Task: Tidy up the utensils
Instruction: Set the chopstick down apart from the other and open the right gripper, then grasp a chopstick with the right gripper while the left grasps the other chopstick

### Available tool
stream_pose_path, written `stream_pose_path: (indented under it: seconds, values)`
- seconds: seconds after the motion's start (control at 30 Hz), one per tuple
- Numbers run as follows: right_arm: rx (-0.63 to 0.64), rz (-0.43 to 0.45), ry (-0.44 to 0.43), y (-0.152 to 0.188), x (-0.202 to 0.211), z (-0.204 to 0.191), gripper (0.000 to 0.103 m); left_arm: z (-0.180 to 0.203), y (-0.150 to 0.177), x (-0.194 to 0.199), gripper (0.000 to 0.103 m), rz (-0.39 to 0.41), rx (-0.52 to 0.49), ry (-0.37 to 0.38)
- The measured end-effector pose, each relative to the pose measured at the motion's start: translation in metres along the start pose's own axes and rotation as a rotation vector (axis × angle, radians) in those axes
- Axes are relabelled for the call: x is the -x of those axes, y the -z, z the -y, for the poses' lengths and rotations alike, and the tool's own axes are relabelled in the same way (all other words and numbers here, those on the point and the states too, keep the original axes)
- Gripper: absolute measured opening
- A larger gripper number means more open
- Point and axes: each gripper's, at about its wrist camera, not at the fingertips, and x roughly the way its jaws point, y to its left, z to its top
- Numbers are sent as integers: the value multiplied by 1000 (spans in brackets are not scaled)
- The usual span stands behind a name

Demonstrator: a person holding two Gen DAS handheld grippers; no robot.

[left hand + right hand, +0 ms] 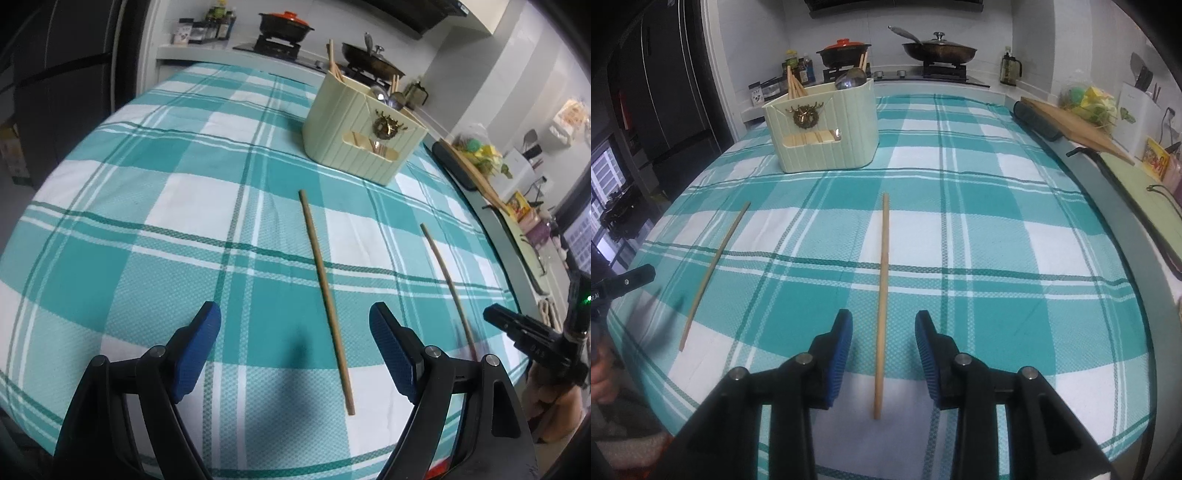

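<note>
Wooden chopsticks lie apart on the checked cloth (147, 192). My left gripper (295, 350) gapes wide beside one chopstick (325, 295); my right gripper (882, 350) straddles the other chopstick (882, 295), narrower, not pinching. Closing off-centre could roll it, short of the holder (827, 125).

Two loose chopsticks lie on the checked tablecloth (997, 206): one (881, 302) toward its near edge, the other (714, 275) toward its left edge. One cream utensil holder (827, 125) stands near the far edge. Two pans, a black pot (844, 51) and a wok (938, 50), sit behind.
</note>
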Motion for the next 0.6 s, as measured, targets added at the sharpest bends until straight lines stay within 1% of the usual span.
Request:
stream_pose_path:
  seconds: [0.07,0.17,0.23,0.33,0.47,0.6]
  values:
    - [-10,-33,-25,-9,-7,1,36,4,-7,-7,84,-18,-25,-29]
    - [21,-57,-23,-20,-15,0,36,10,-15,-16,84,-39,-61,-68]
    - [29,-73,-36,-25,-22,1,36,17,-21,-22,84,-54,-89,-67]
    - [7,-96,-54,-31,-32,6,36,23,-28,-31,84,-73,-126,-63]
    - [-9,-127,-64,-37,-45,9,36,17,-42,-43,84,-108,-123,-66]
    - [37,-165,-57,-43,-55,4,36,8,-55,-53,84,-142,-106,-79]
